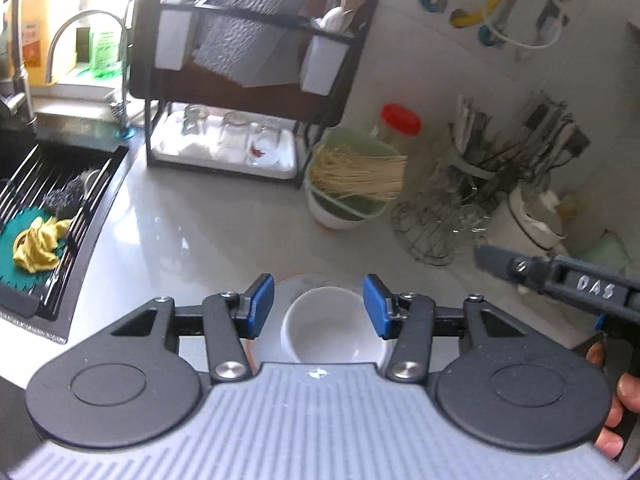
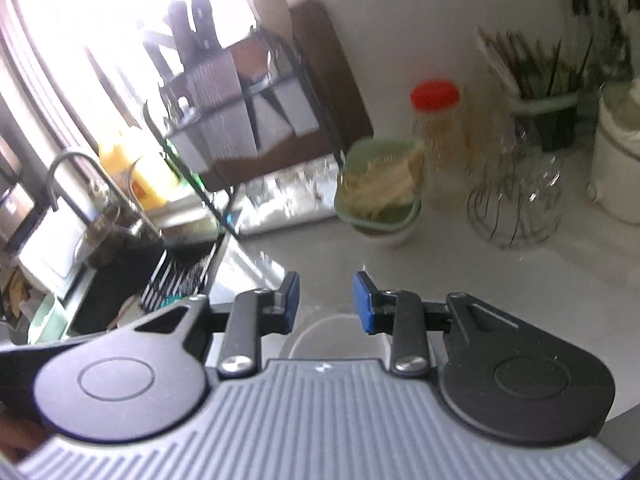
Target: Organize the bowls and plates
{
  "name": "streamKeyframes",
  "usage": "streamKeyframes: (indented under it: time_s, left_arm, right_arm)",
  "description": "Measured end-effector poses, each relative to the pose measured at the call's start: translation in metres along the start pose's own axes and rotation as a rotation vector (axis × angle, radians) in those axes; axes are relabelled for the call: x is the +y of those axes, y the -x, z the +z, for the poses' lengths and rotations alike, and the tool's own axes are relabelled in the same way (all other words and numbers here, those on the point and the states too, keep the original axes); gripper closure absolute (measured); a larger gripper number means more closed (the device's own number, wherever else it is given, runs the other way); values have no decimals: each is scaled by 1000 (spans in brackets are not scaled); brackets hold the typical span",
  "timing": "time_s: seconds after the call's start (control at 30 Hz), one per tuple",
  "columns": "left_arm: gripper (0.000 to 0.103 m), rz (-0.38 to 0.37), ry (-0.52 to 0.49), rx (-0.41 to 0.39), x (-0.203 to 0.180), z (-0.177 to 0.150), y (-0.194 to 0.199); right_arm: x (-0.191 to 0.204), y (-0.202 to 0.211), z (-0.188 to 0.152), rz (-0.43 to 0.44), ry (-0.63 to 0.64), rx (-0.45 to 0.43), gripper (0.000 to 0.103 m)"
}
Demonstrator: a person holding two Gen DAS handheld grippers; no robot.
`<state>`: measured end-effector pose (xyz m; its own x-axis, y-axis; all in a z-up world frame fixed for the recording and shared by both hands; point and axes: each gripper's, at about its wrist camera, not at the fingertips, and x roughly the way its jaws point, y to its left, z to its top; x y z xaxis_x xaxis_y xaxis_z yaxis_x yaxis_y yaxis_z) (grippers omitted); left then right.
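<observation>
A small white bowl (image 1: 326,326) sits on a white plate (image 1: 290,285) on the grey counter (image 1: 200,232), directly below my left gripper (image 1: 320,307). The left gripper is open; its blue pads (image 1: 262,306) hang above the bowl, apart from it, with nothing between them. In the left wrist view my right gripper (image 1: 494,260) reaches in from the right edge, held by a hand (image 1: 624,400). In its own view the right gripper (image 2: 326,305) is open and empty, above the pale, blurred round of the plate (image 2: 336,338).
A black dish rack (image 1: 224,148) holds glasses on a white tray at the back. The sink (image 1: 52,216) with a yellow cloth lies left. A green strainer of noodles (image 1: 352,184), a red-lidded jar (image 1: 400,120), a wire basket of glasses (image 1: 444,216) and a white pot (image 1: 536,216) stand at the back right.
</observation>
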<state>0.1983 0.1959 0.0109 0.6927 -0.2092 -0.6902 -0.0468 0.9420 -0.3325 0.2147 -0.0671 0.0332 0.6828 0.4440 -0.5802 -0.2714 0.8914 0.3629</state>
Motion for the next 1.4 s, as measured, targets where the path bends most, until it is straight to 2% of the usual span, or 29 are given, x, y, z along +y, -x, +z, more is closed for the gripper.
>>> streamKeyframes:
  time_s: [0.2,0.37,0.67,0.73,0.8,0.87,0.93,1.23,1.4]
  left_arm:
    - [47,-20,-38,-46,-7,1,33]
    - [46,4,-54,-80,-8,-10,56]
    - [35,41,-69,-109,-25,-47,71]
    - [27,41,-63,-114,-32,-56,73]
    - [18,48,-62,-130,-39,-65,77]
    - [13,58,-76,-132,-46,-73,80]
    - [10,72,-81,-133,-53,-80,84]
    - [4,145,-73,-137,-80,-114,109]
    - [3,176,-104,-118,-96,-133,118]
  right_arm:
    - [9,47,0,-11,18,-132,69]
    - [13,72,-7,-18,54,-182,69]
    - [-3,93,-40,-52,72,-160,69]
    - [-9,98,-49,-60,80,-148,69]
    - [-13,104,-57,-63,97,-141,59]
    - [-17,108,-63,-63,116,-138,34]
    - [-22,112,-68,-61,120,-134,21]
    - [-45,131,-91,-32,115,-99,20]
    - [-54,144,-103,-16,117,-75,15]
